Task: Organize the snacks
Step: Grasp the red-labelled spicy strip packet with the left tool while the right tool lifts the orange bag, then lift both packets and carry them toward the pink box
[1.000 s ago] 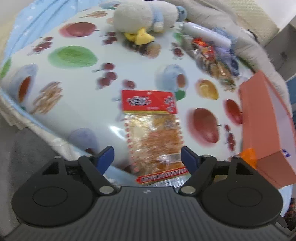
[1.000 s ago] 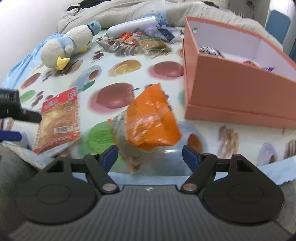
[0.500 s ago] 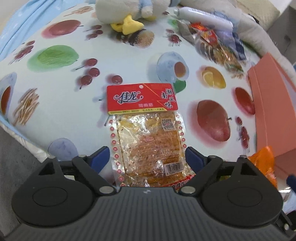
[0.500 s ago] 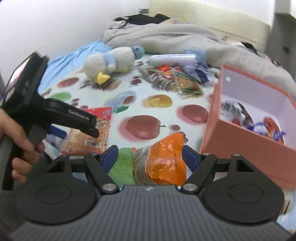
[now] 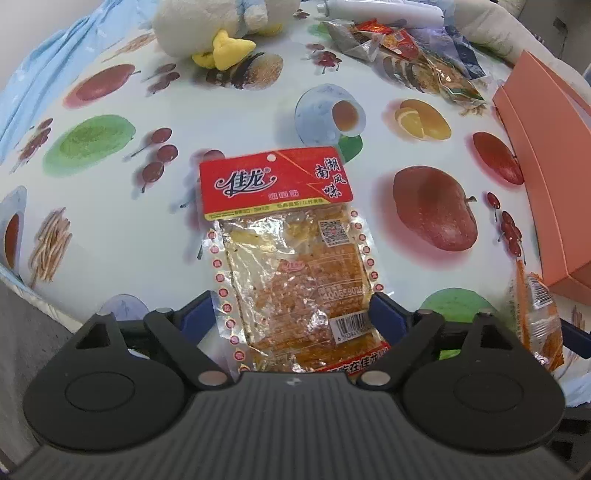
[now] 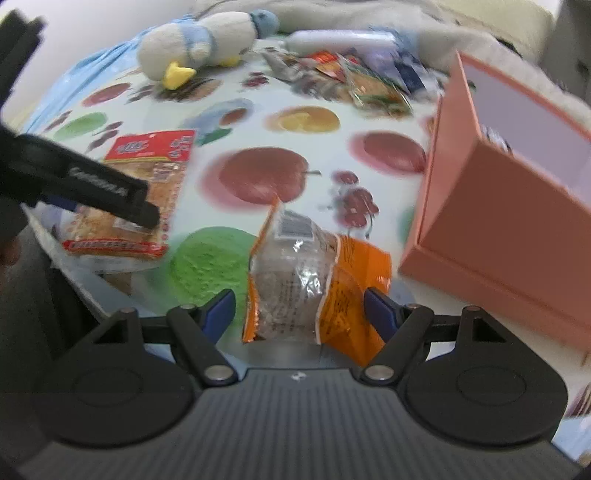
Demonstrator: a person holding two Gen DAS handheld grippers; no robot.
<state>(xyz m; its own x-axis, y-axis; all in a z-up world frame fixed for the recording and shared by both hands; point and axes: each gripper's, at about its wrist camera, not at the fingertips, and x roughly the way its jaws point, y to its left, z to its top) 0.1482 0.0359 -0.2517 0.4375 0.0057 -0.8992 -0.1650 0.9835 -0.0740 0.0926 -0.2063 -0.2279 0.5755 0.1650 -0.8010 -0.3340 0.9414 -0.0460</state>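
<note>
Two handheld grippers are straddling snack packets on a fruit-print cloth.

The left gripper (image 5: 291,314) is sitting with its blue fingers (image 5: 197,314) spread wide on either side of a red-topped snack packet (image 5: 291,254), which is lying flat on the cloth (image 5: 240,122); its header is showing the brand 佳龙 and the words 湖南风味, with a QR code and a barcode on the clear lower part. The right gripper (image 6: 299,310) is likewise holding its fingers (image 6: 376,310) wide apart around an orange snack bag (image 6: 314,288), barcode side up, its small print too blurred to read. A salmon-pink box (image 6: 509,229) is standing open just right of the orange bag, with more snack packets (image 5: 413,59) and a plush duck (image 5: 221,26) lying at the far edge.
</note>
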